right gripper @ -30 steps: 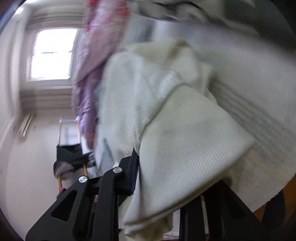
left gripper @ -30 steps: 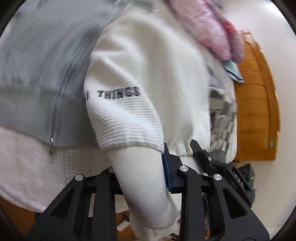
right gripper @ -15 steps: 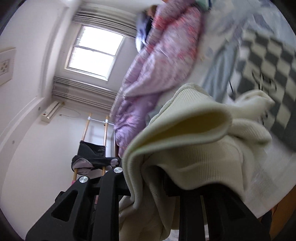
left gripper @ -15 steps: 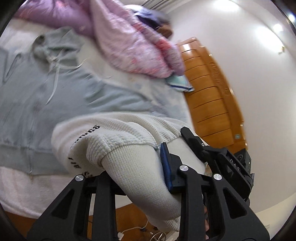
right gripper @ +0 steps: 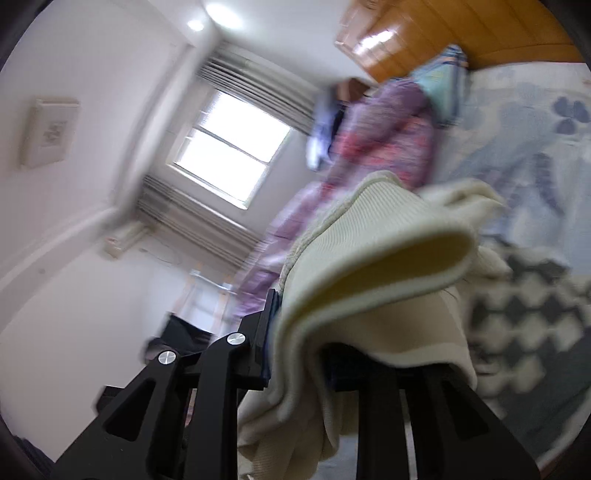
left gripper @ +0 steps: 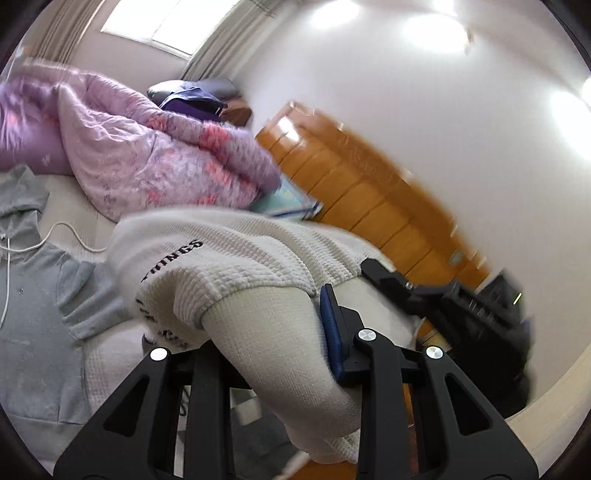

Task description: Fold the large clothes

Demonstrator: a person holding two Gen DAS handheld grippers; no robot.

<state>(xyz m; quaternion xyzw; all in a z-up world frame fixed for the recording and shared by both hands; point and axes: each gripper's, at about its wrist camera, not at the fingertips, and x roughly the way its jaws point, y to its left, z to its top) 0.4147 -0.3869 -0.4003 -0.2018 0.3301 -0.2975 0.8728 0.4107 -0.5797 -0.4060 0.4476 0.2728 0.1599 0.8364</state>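
Left wrist view: the left gripper point(left gripper: 266, 328) has tipped upward since half a second ago, so wall, window point(left gripper: 155, 22) and wooden headboard point(left gripper: 362, 199) now fill the upper frame. Its fingers point(left gripper: 332, 328) are clamped on the cream sweater point(left gripper: 236, 258), whose cuff bulges between them (the black lettering is partly folded under). The grey hoodie point(left gripper: 37, 295) lies on the bed at 9 o'clock, the pink quilt point(left gripper: 147, 158) at 11.

Right wrist view: heavily blurred. The right gripper point(right gripper: 317, 339) pinches the sweater's ribbed hem point(right gripper: 369, 266); the right finger is buried under cloth. A checkered garment point(right gripper: 528, 317) at 3 o'clock is smeared.
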